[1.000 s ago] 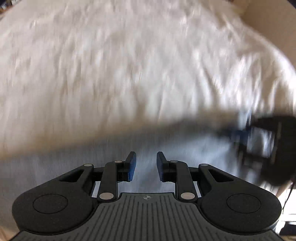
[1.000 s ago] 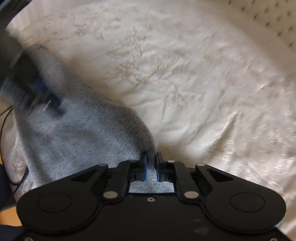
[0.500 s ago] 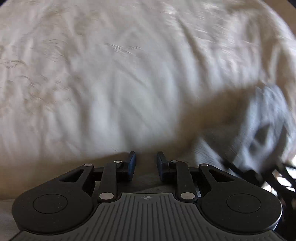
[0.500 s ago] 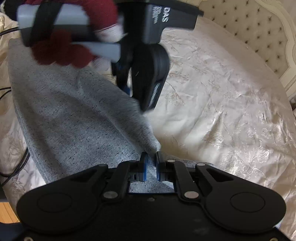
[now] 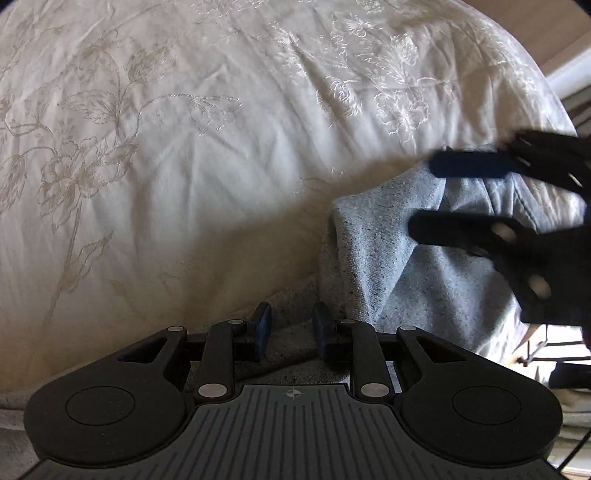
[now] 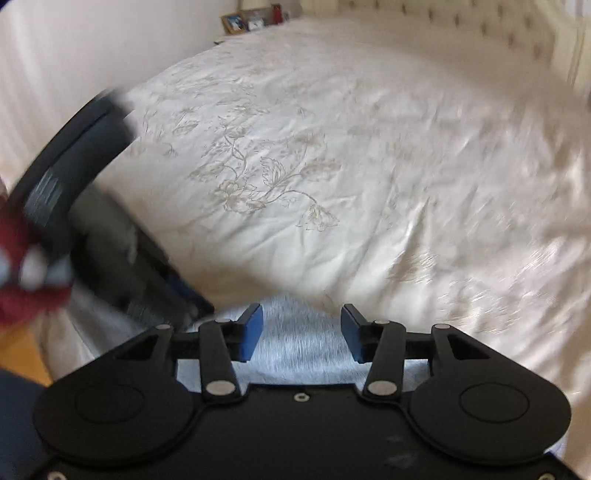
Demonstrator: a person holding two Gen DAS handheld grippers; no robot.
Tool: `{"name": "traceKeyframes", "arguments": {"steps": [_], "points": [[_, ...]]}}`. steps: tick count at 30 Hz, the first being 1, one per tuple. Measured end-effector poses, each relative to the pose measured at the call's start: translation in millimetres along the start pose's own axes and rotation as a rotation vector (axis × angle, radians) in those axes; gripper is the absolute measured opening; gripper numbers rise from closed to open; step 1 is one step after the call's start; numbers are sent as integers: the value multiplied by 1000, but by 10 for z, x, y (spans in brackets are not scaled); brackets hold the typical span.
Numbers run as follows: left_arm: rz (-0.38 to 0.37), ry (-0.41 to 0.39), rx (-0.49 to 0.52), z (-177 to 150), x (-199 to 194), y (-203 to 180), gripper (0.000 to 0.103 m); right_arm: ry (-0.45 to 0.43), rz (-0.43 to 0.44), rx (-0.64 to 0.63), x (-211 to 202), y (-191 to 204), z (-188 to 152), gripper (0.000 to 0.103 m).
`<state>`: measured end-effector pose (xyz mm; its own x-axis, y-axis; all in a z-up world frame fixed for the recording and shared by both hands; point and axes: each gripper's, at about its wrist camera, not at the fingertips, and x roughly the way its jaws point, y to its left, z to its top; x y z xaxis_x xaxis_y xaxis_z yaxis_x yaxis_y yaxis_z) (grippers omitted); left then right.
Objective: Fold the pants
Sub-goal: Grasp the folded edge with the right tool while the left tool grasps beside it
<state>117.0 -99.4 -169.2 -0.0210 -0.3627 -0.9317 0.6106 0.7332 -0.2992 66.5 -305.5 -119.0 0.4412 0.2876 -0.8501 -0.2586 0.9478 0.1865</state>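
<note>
The grey knit pants [image 5: 402, 266] lie bunched on the white embroidered bedspread [image 5: 184, 166] at the right of the left wrist view. My left gripper [image 5: 290, 332] is open and empty, low over the bed beside the pants' left edge. My right gripper [image 6: 301, 332] is open, its jaws wide apart above a patch of the pants [image 6: 295, 343]. The right gripper also shows in the left wrist view [image 5: 480, 199], blurred, over the pants. The left gripper shows blurred at the left of the right wrist view [image 6: 110, 236].
The bedspread [image 6: 332, 166] stretches far ahead. A tufted headboard [image 6: 498, 26] is at the back right, and a nightstand with picture frames [image 6: 251, 18] at the back. The bed's edge and wooden floor [image 6: 22, 354] are at the left.
My right gripper was shut on the pants and has opened, letting the cloth go. The left gripper has stayed open and swung from the pants to beside them.
</note>
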Motion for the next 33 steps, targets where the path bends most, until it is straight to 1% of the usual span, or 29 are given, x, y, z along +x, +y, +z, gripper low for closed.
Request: {"name": "traceKeyframes", "arguments": {"steps": [1,2,4,6,8,11,12,13,14,15,16,18,19,21,23,24,26,29,31,33], "points": [[3,-2,6,11,1,-10,24,25,34,16,98,-49,73,57],[6,-4,11,6,-17,1,24,45,62,18,201,-81,140,63],[14,-6,23,19,-29,-35,24,89,109,-9,374,-110,243,67],[27,-13,48,37,-18,-74,24,159,172,-54,548,-146,321,75],[46,-18,87,35,-24,-121,24,262,265,-83,704,-186,355,80],[72,-20,133,3,-1,-193,24,408,332,-101,910,-227,313,80],[77,-19,139,-12,-2,-190,24,441,350,-106,951,-232,292,74],[85,-20,143,-19,4,-202,24,460,367,-107,959,-229,268,63],[91,-24,143,-33,-9,-185,24,459,380,-109,946,-221,251,36],[98,-32,138,-34,-15,-180,24,441,372,-121,896,-198,233,14],[106,-42,126,-30,-35,-163,24,409,356,-138,822,-168,216,14],[113,-68,101,-21,-99,-103,24,311,298,-165,643,-109,190,13],[119,-88,84,-14,-142,-65,24,255,257,-169,539,-79,165,13],[140,-129,58,17,-209,-7,24,130,142,-167,322,-45,142,12],[158,-169,36,78,-285,63,24,40,46,-162,207,25,90,12],[164,-186,23,119,-315,96,24,12,5,-164,190,70,61,12],[168,-210,-2,204,-367,166,24,-16,-56,-163,229,158,20,11],[184,-235,-8,300,-408,217,24,-29,-131,-173,353,235,-4,11],[181,-251,-5,328,-427,234,24,-33,-153,-161,443,206,33,11],[165,-237,-7,332,-391,208,25,-30,-168,-146,543,140,117,10]]}}
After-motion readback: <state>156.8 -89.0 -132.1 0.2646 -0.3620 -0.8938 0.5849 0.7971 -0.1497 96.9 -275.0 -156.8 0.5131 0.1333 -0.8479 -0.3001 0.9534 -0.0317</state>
